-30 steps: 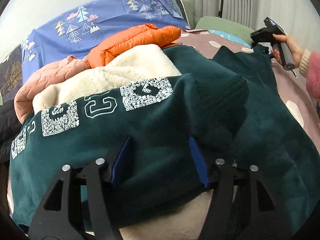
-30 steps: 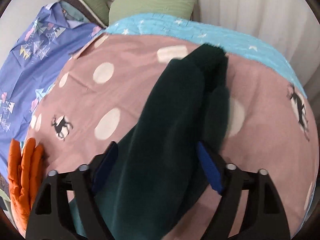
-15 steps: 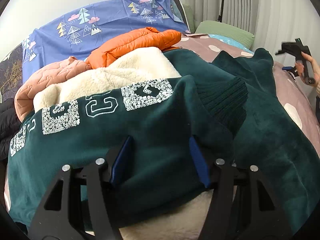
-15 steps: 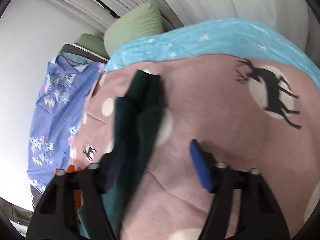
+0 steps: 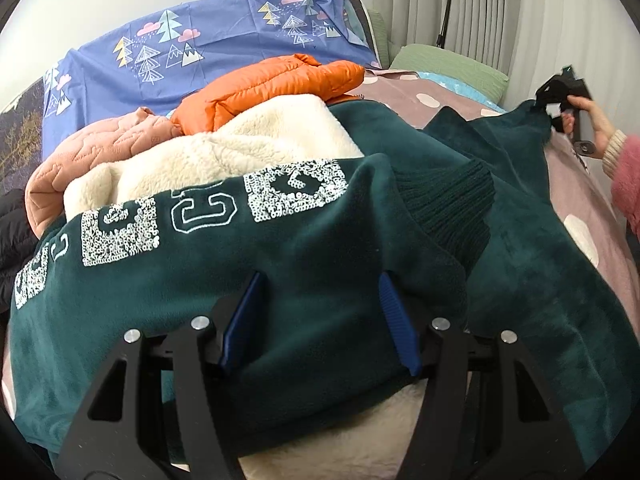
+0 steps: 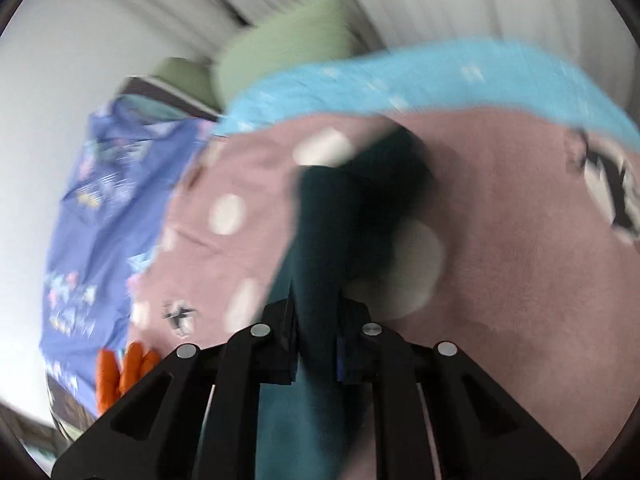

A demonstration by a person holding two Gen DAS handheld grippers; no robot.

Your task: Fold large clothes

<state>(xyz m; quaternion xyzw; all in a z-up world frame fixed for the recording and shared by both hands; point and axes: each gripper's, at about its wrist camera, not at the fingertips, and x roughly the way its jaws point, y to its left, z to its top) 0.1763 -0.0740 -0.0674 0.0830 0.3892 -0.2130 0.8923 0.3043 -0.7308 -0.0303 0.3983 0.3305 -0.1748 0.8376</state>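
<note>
Left wrist view: my left gripper (image 5: 320, 320) has a thick fold of the dark green sweatshirt (image 5: 248, 280) between its blue pads (image 5: 394, 320), which stand wide apart and press into the bunched fabric on both sides, so I am grasping it there. The sweatshirt lies spread over a heap of other clothes on the bed, its white sequinned lettering (image 5: 296, 188) running across the top of the fold. Behind it sit a cream fleece garment (image 5: 224, 156), a pink quilted jacket (image 5: 88, 156) and an orange puffer jacket (image 5: 272, 84), with a blue sheet printed with trees (image 5: 200, 44) beyond them. Far to the right, my right hand (image 5: 592, 120) in a pink sleeve (image 5: 628, 176) holds the right gripper (image 6: 316, 340) at the stretched-out end of the sweatshirt's sleeve. From the right wrist, though the picture is blurred, my jaws have just closed in and now clench a narrow strip of that green sleeve, which trails away over the pink spotted bedcover (image 6: 520, 240) toward a turquoise blanket (image 6: 400, 80) and a green pillow (image 6: 288, 40).
</note>
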